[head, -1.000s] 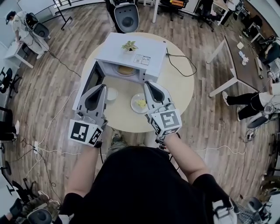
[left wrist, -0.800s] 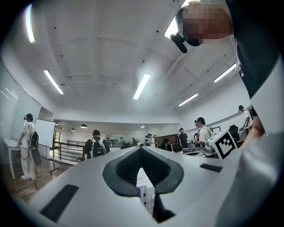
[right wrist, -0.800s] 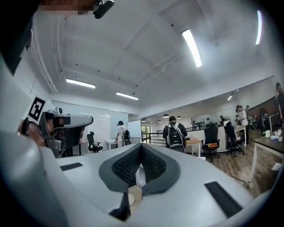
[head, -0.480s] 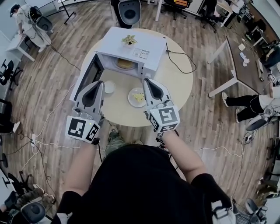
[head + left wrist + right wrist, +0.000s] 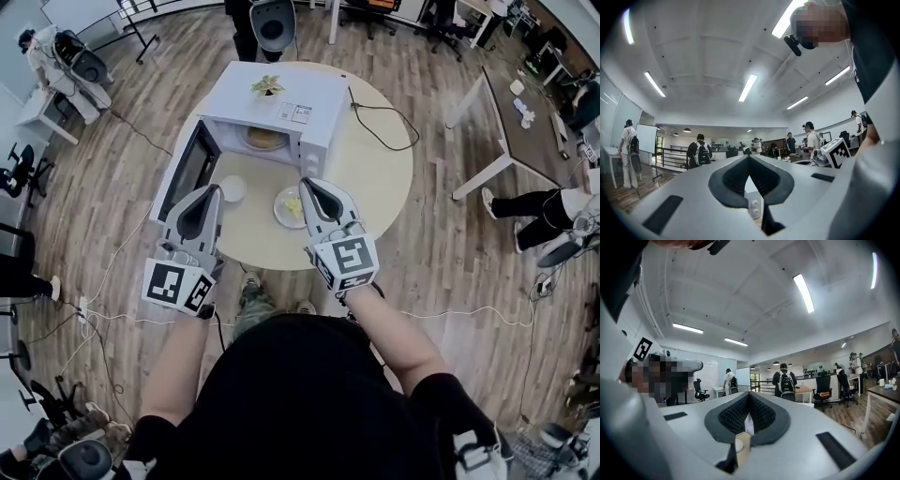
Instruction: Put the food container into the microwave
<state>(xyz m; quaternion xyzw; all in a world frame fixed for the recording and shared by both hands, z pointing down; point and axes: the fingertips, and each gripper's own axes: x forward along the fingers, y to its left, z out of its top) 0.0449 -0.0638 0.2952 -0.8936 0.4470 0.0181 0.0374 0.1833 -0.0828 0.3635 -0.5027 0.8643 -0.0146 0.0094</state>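
Observation:
A white microwave (image 5: 281, 101) stands at the far side of a round table (image 5: 375, 178), its door (image 5: 187, 167) swung open to the left. Something round and yellowish (image 5: 263, 138) lies inside it. A white dish with yellow food (image 5: 287, 207) and a small white round container (image 5: 232, 188) sit on the table in front. My left gripper (image 5: 215, 190) (image 5: 749, 156) hovers shut just left of the small container. My right gripper (image 5: 307, 184) (image 5: 749, 393) is shut and empty above the dish's right rim, hiding part of it.
A small potted plant (image 5: 267, 85) and a label sit on the microwave's top. A black cable (image 5: 380, 117) runs over the table's right side. Office chairs, desks and several people stand around on the wooden floor.
Both grippers have drawn back a little toward me relative to the table, and the view has shifted slightly. Both stay shut and empty.

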